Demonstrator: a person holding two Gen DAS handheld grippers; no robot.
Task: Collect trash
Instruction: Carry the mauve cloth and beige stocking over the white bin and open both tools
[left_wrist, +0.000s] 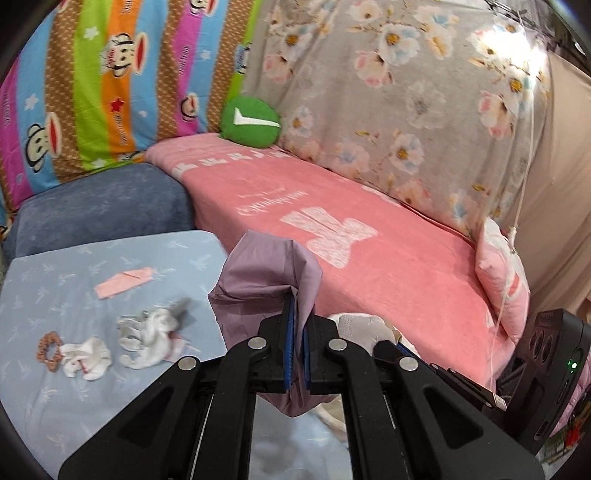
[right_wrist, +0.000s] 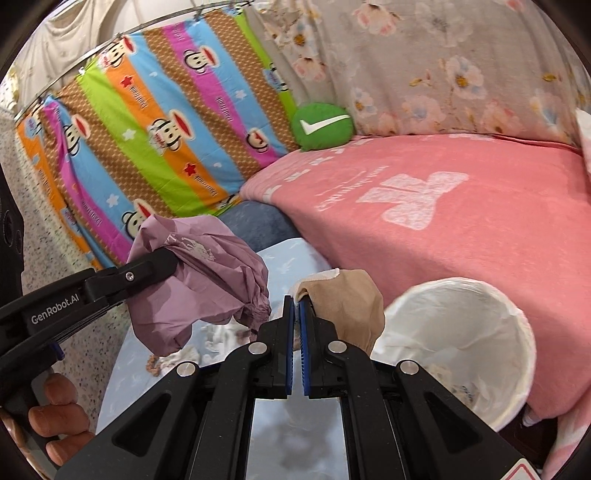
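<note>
Bin (right_wrist: 480, 332) sat low and to the right of the right gripper (right_wrist: 296, 314), lined in white, mouth open and tipped toward the camera, pressed against the pink blanket (right_wrist: 461, 240). Right jaws were pressed nearly together, pinching a beige wad (right_wrist: 351, 306) that draped off to their right side, so the load already hung on the bin side. Left gripper (left_wrist: 298, 325) was clamped on a purple crumpled bag (left_wrist: 266, 273), which bulged up and left of its jaws; in the right view it hung well left of the bin. Right hand looked clearly nearer, likely just a short swing right and down before release (left would have to cross over). More trash remained on the light blue table (left_wrist: 55, 406): white tissue wads (left_wrist: 147, 332), a pink slip (left_wrist: 123, 282), a brown ring (left_wrist: 50, 349), all left of the left gripper.
</note>
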